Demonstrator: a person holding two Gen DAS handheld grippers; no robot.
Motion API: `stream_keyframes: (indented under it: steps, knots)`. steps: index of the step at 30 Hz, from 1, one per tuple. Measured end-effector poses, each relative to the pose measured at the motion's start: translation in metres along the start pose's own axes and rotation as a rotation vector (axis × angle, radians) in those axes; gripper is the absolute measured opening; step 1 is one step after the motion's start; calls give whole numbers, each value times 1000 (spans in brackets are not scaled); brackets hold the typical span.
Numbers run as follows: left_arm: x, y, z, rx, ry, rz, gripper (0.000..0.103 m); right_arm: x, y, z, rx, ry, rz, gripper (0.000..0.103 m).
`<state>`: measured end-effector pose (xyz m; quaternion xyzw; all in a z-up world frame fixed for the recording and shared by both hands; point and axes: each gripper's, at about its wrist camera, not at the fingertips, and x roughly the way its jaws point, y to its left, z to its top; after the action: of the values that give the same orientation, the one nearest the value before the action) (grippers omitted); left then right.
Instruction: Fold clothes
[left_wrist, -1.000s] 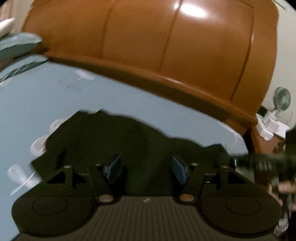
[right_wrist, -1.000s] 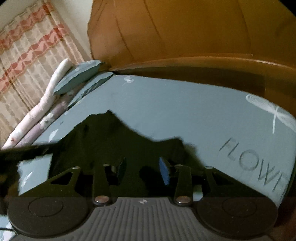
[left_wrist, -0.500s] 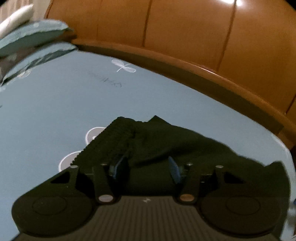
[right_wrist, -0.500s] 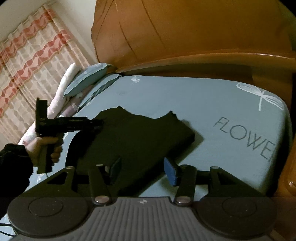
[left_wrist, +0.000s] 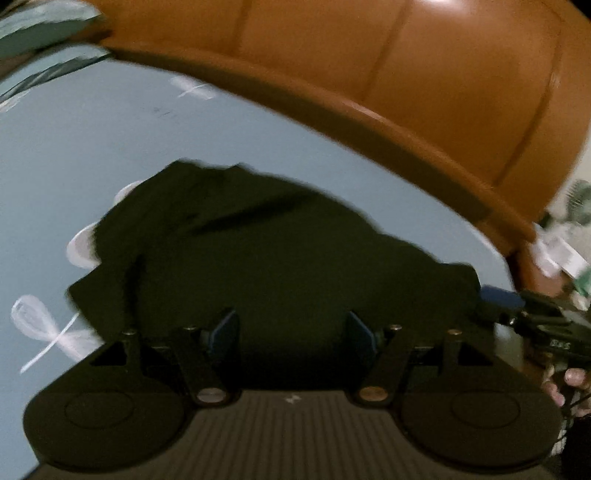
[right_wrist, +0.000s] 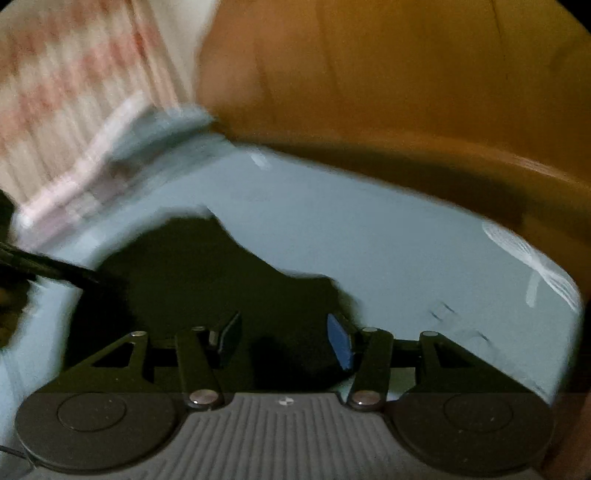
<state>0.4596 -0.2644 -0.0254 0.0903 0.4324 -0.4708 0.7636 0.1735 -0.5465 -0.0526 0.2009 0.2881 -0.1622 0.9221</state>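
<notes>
A dark green garment (left_wrist: 266, 254) lies crumpled on the light blue bed sheet (left_wrist: 74, 147). My left gripper (left_wrist: 291, 334) hovers over its near edge; the jaws are opening, with cloth below them and none pinched between the blue pads. In the left wrist view my right gripper (left_wrist: 498, 299) shows at the garment's right corner, held by a hand (left_wrist: 569, 380). The right wrist view is blurred. There my right gripper (right_wrist: 284, 343) stands open over the garment (right_wrist: 221, 277), its pads apart and gripping nothing. My left gripper (right_wrist: 48, 267) reaches in from the left edge.
A curved brown wooden headboard (left_wrist: 406, 92) bounds the far side of the bed. Blue pillows (right_wrist: 162, 129) and a patterned curtain (right_wrist: 66, 81) are at the far left. A small fan (left_wrist: 578, 199) and white items stand past the bed's right corner.
The left gripper's jaws have widened, and its view has swung so the right gripper shows again at the edge. The right gripper has come closer to the garment, its picture now blurred.
</notes>
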Motion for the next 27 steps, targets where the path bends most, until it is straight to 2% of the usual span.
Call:
stream_keyframes:
  steps: [3, 5, 6, 11, 16, 19, 21, 24, 27]
  knots:
    - [-14, 6, -5, -48, -36, 28, 66, -18, -5, -1, 32, -20, -1, 57]
    - [-26, 0, -8, -41, -58, 2, 66, -38, -1, 0, 50, -52, 14, 59]
    - [-32, -5, -12, -30, -66, -23, 66, -47, 2, 0, 56, -68, 34, 64]
    - [-57, -39, -38, 47, -41, -107, 65, -67, 24, -11, 36, -63, 92, 66]
    - [-79, -76, -93, 177, -96, -110, 63, -75, 36, -17, 4, 1, 82, 66]
    - [-84, -95, -118, 230, -129, -193, 62, -81, 35, -18, 15, 10, 73, 67]
    - [-75, -99, -127, 206, -82, -237, 62, -82, 33, -19, 25, 13, 57, 67]
    - [-62, -95, -139, 130, 6, -244, 62, -84, 35, -19, 23, 17, 43, 68]
    - [-75, -91, -135, 129, -20, -257, 62, -84, 43, -17, -3, 15, 58, 69]
